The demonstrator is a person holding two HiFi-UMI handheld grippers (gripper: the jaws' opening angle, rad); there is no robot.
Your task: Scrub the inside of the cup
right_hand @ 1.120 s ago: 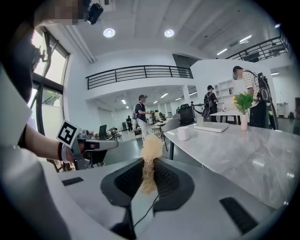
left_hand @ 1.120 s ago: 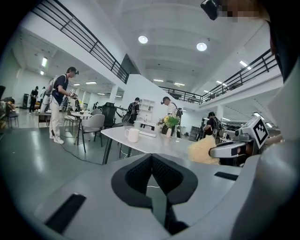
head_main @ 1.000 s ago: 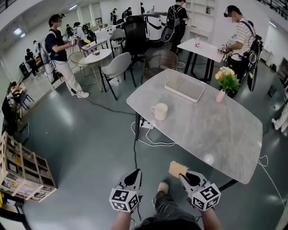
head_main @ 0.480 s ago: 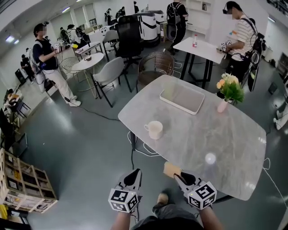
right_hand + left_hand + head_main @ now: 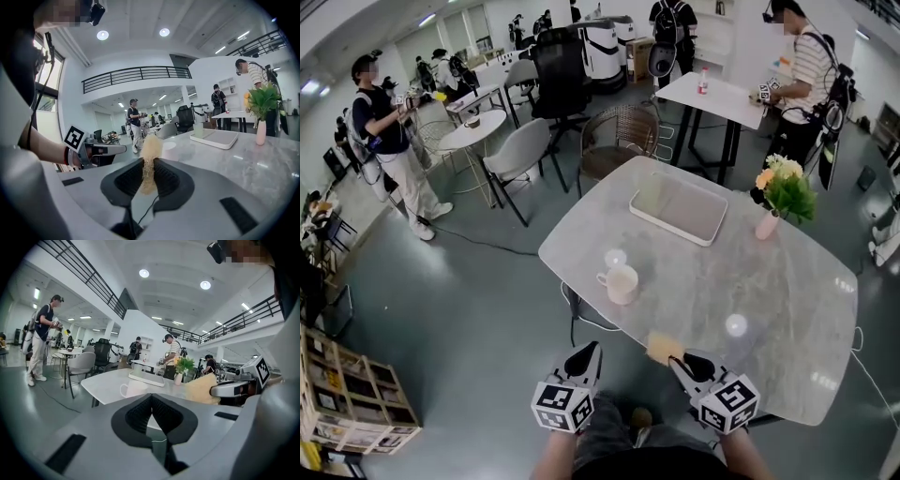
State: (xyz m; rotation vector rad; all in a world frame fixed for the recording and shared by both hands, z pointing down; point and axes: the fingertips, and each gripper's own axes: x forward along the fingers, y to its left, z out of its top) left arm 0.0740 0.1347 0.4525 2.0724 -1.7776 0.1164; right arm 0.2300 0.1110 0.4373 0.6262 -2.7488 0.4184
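A white cup (image 5: 621, 283) with its handle to the left stands near the left edge of the grey marble table (image 5: 769, 281); it shows faintly as the cup (image 5: 132, 388) in the left gripper view. My right gripper (image 5: 678, 360) is shut on a tan sponge (image 5: 664, 348), held over the table's near edge, short of the cup. The sponge (image 5: 149, 154) sticks up between the dark pads. My left gripper (image 5: 587, 354) hangs shut and empty off the table, below and left of the cup.
A white tray (image 5: 678, 206) lies at the table's far side, and a pink vase of flowers (image 5: 780, 193) stands far right. A wicker chair (image 5: 623, 136) sits behind the table. People stand at other tables around the room. A wooden rack (image 5: 347, 394) is at the left.
The view has moved toward the table: the cup now lies closer to both grippers. The right gripper with the sponge has come over the table's near edge.
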